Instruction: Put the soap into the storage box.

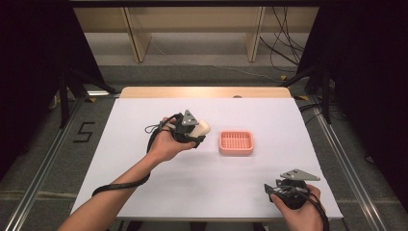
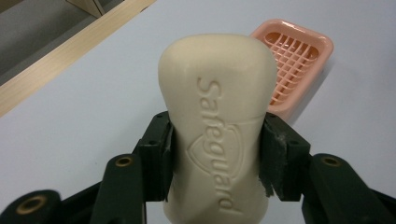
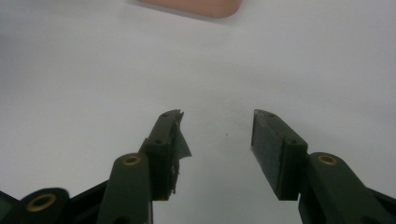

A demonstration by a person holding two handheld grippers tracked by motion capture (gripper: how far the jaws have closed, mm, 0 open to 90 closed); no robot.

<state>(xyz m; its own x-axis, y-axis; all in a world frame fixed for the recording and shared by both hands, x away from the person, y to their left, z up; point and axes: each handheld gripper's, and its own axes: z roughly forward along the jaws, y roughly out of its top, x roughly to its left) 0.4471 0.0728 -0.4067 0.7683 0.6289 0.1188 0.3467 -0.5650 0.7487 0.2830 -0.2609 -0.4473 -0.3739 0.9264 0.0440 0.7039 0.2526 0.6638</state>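
A: What's on the left?

B: The left gripper [image 1: 194,129], held over the middle of the white bench [image 1: 144,187]. Its fingers [image 2: 159,154] are clamped on a cream soap [image 2: 217,130], one pad on each long side. The soap stands up out of them, clear of the bench, brand lettering facing the camera.

A: And right of that?

B: A pink dish [image 1: 236,143] with a grid floor, lying on the bench just right of the soap, near but apart.

A: The other hand?

B: The right gripper [image 1: 288,185] sits at the near right edge, well apart from the dish, fingers [image 3: 268,144] spread with only bare bench between them.
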